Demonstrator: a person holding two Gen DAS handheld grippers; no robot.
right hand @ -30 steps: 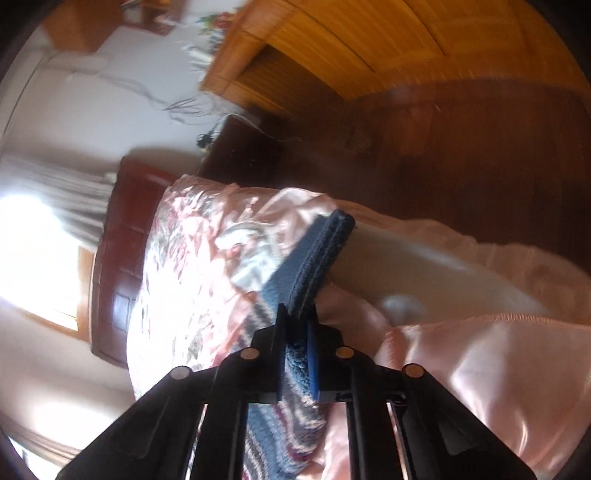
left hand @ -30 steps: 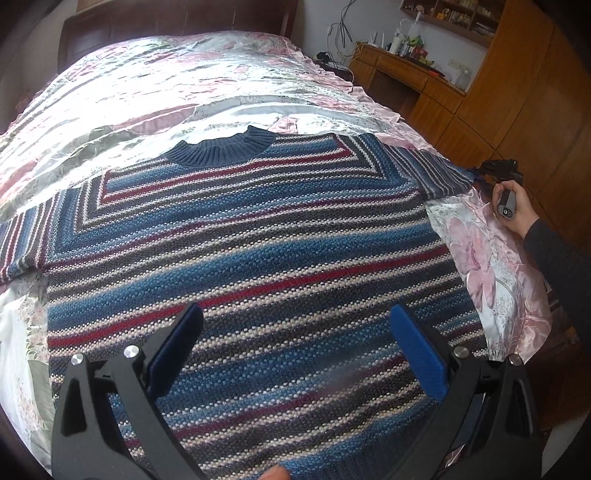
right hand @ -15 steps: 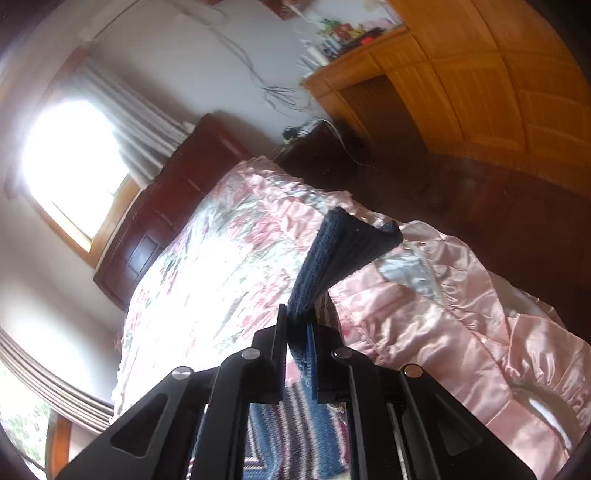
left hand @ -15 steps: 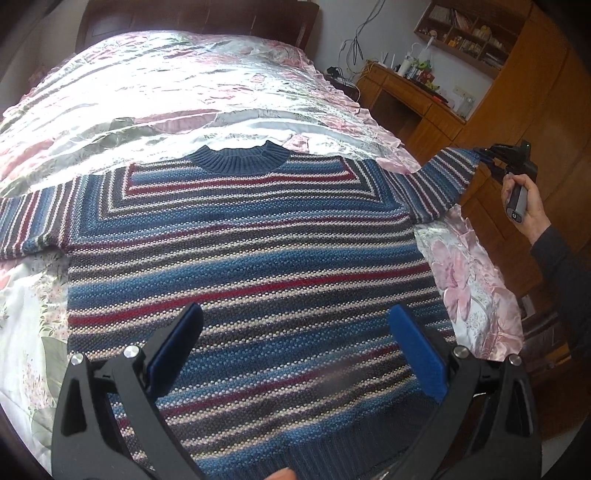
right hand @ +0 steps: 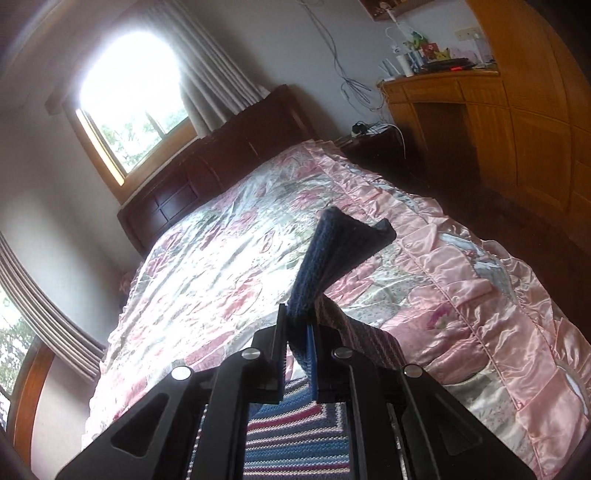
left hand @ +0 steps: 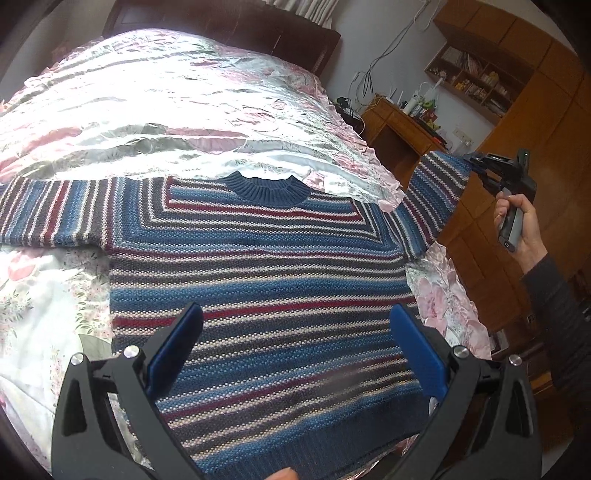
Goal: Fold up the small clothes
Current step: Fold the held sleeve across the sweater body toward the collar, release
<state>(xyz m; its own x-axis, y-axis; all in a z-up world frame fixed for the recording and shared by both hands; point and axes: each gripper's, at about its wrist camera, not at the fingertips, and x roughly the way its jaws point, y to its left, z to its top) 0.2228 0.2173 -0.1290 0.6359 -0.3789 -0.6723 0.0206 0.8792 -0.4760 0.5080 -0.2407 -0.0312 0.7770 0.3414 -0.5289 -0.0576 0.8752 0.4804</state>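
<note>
A striped blue, red and white knit sweater (left hand: 258, 280) lies flat, front up, on the bed, collar toward the headboard. My left gripper (left hand: 295, 339) hovers open above its lower half, nothing between the blue pads. In the left wrist view my right gripper (left hand: 476, 166) is at the far right, held by a hand, shut on the cuff of the right sleeve (left hand: 436, 195), which is lifted off the bed. The right wrist view shows that dark blue cuff (right hand: 332, 258) pinched in my right gripper (right hand: 298, 332) and sticking up beyond the fingers.
The bed has a shiny pink floral cover (left hand: 166, 110) and a dark wooden headboard (left hand: 229, 26). A wooden desk (left hand: 399, 129) and wardrobe stand to the right of the bed. The bed's right edge (left hand: 454, 306) lies close to the sweater's side.
The right gripper has lifted the sleeve cuff up off the bed's edge and turned to face along the bed. The left gripper has stayed open and drawn back, showing more of the sweater.
</note>
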